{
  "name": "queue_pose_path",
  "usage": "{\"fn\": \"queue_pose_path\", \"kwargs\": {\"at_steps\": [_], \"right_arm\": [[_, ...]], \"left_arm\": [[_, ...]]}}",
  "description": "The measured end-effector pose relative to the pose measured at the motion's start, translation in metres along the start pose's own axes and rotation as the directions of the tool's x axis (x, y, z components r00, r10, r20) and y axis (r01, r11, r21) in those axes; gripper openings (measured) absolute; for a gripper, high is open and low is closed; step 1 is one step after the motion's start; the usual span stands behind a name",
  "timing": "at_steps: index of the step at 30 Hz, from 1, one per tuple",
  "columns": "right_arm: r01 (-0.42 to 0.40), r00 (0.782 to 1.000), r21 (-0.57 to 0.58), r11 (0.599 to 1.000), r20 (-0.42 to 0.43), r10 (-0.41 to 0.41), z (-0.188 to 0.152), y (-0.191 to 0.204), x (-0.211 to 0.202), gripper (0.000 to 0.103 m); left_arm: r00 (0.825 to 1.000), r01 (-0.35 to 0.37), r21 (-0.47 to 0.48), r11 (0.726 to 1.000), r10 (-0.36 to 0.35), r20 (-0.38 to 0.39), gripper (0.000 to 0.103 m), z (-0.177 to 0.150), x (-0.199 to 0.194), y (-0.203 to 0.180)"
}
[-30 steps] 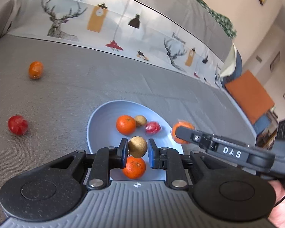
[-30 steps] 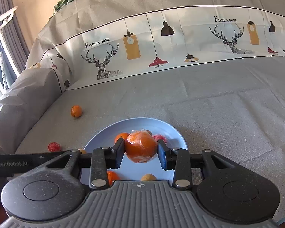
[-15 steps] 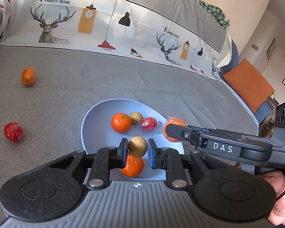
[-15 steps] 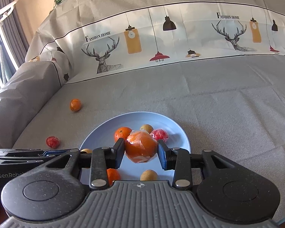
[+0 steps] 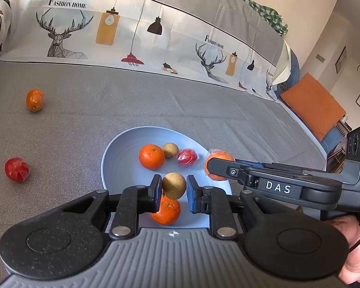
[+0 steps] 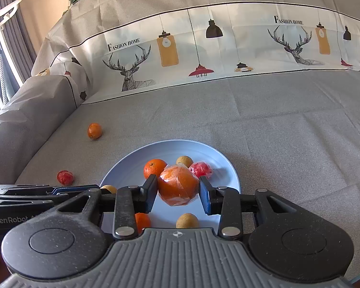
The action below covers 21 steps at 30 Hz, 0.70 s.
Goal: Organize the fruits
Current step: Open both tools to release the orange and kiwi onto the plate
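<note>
A pale blue plate (image 5: 122, 158) (image 6: 228, 168) lies on the grey sofa seat. It holds an orange (image 5: 151, 156), a brown fruit (image 5: 170, 149), a wrapped red fruit (image 5: 187, 157) and a second orange (image 5: 166, 210). My left gripper (image 5: 174, 186) is shut on a brown round fruit (image 5: 174, 185) above the plate's near side. My right gripper (image 6: 177, 188) is shut on a plastic-wrapped orange (image 6: 178, 184) above the plate; it shows in the left wrist view (image 5: 218, 165) too. Another brown fruit (image 6: 187, 220) lies under the right gripper.
An orange fruit (image 5: 34, 99) (image 6: 94, 130) and a wrapped red fruit (image 5: 16, 169) (image 6: 65, 177) lie loose on the seat left of the plate. The printed backrest (image 6: 204, 48) rises behind. A grey cushion (image 6: 28, 110) bounds the left end.
Both grippers have drifted slightly over the plate, each keeping its fruit. The fruits on the plate and the seat have not moved.
</note>
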State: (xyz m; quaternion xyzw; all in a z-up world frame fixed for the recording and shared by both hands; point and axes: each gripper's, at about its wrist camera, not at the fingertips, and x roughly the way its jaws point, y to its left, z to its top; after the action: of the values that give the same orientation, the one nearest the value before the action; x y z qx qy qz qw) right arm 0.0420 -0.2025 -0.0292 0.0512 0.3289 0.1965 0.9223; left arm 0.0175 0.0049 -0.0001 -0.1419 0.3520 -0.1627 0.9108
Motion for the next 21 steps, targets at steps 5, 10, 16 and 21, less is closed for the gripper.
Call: {"fn": "queue_pose_path", "kwargs": {"at_steps": [5,10,16,21], "right_arm": [[0.013,1.000,0.005,1.000,0.000,-0.013,0.0008,-0.0009,-0.0001,0.050],[0.025,1.000,0.023,0.999,-0.008,-0.025,0.0009,-0.0035,0.0014,0.067],[0.030,1.000,0.021,0.999,-0.008,-0.030,0.0001,-0.0025,0.0017,0.071],[0.036,0.999,0.017,0.999,-0.008,-0.036,0.0000,-0.0025,0.0019,0.073]], "left_arm": [[1.000,0.010,-0.023,1.000,-0.010,-0.023,0.034,0.0005,0.0023,0.0024],[1.000,0.002,-0.039,0.999,-0.002,-0.013,0.036,0.0019,0.0005,0.0064],[1.000,-0.006,-0.041,0.999,0.005,-0.010,0.036,0.0016,-0.0001,0.0073],[1.000,-0.018,-0.038,0.999,0.018,0.002,0.036,0.0016,-0.0020,0.0081]]}}
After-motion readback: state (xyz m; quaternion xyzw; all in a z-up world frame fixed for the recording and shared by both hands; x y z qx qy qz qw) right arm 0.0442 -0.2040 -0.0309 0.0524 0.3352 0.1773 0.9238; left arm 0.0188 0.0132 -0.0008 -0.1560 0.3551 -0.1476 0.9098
